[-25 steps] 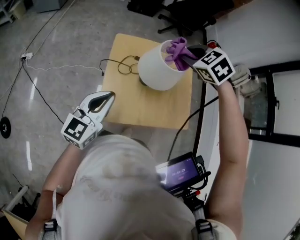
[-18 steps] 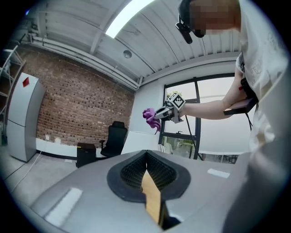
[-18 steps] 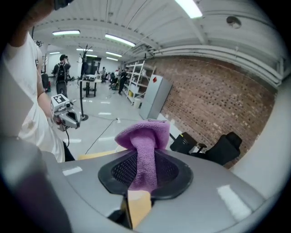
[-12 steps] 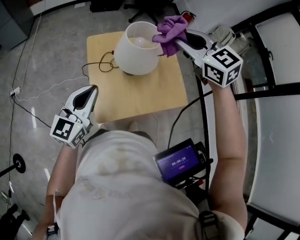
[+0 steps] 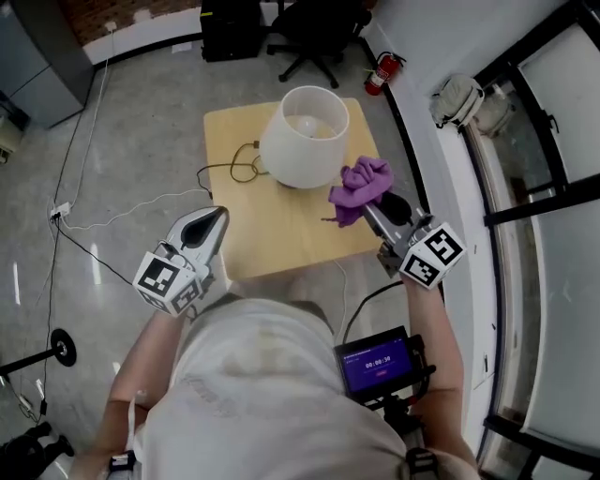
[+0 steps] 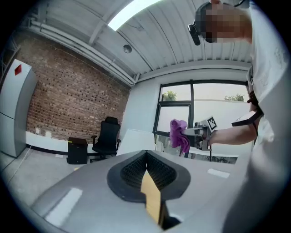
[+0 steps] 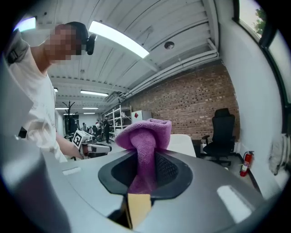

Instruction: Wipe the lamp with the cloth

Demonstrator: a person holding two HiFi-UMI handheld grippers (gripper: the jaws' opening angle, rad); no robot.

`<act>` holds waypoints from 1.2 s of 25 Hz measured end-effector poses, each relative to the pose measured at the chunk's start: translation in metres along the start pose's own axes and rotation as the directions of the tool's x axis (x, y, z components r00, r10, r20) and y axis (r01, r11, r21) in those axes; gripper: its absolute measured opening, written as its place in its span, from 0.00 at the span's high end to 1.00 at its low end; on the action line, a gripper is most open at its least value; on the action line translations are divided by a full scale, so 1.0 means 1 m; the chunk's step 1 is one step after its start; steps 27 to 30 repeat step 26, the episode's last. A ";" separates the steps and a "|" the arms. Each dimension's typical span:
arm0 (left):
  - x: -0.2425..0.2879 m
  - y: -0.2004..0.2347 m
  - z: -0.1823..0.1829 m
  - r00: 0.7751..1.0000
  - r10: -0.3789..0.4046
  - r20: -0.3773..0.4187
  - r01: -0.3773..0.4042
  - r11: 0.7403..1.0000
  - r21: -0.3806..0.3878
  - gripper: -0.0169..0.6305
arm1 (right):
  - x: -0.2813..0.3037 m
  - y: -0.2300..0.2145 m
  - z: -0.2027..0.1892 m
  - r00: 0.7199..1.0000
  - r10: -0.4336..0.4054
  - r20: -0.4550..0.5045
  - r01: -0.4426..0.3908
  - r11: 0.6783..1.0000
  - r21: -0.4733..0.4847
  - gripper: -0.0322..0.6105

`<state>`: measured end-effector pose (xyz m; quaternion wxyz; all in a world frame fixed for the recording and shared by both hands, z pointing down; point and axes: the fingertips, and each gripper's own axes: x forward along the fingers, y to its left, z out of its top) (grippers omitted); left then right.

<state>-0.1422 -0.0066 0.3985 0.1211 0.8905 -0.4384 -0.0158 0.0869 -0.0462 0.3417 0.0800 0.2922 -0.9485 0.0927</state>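
A lamp with a white shade [image 5: 305, 136] stands at the far side of a small wooden table [image 5: 281, 234]. My right gripper [image 5: 371, 208] is shut on a purple cloth [image 5: 361, 186]. It holds the cloth over the table's right part, just to the right of the shade and apart from it. The right gripper view shows the cloth [image 7: 144, 136] pinched between the jaws and bunched above them. My left gripper [image 5: 214, 223] hovers at the table's near left corner, shut and with nothing in it. In the left gripper view the jaws [image 6: 146, 157] meet, and the cloth [image 6: 178, 135] shows beyond them.
The lamp's black cord [image 5: 242, 167] lies coiled on the table's left part and runs down to the floor. A black office chair [image 5: 314, 28], a fire extinguisher [image 5: 380, 73] and a backpack [image 5: 459, 98] are beyond the table. Window frames line the right side.
My right gripper has pulled the cloth away from the shade's top rim, toward me and down to the lamp's right side. The left gripper has stayed near the table's near left corner.
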 end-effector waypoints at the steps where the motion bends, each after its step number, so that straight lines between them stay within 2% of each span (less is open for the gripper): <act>1: -0.002 0.000 -0.002 1.000 -0.004 -0.006 0.004 1.000 0.000 0.97 | -0.001 0.006 -0.011 1.000 -0.007 0.006 0.007 1.000 0.022 0.80; 9: -0.019 0.004 -0.009 0.999 -0.025 -0.041 0.026 0.999 0.029 0.97 | 0.011 0.052 -0.061 0.998 -0.024 0.066 0.015 0.990 0.140 0.80; 20: -0.027 -0.003 -0.011 0.995 -0.091 -0.042 0.093 0.995 0.048 0.97 | 0.022 0.082 -0.066 0.996 -0.057 0.074 0.046 0.989 0.139 0.80; 30: -0.033 0.002 -0.015 0.994 -0.101 -0.048 0.103 0.993 0.049 0.97 | 0.024 0.088 -0.071 0.995 -0.080 0.062 0.071 0.988 0.135 0.80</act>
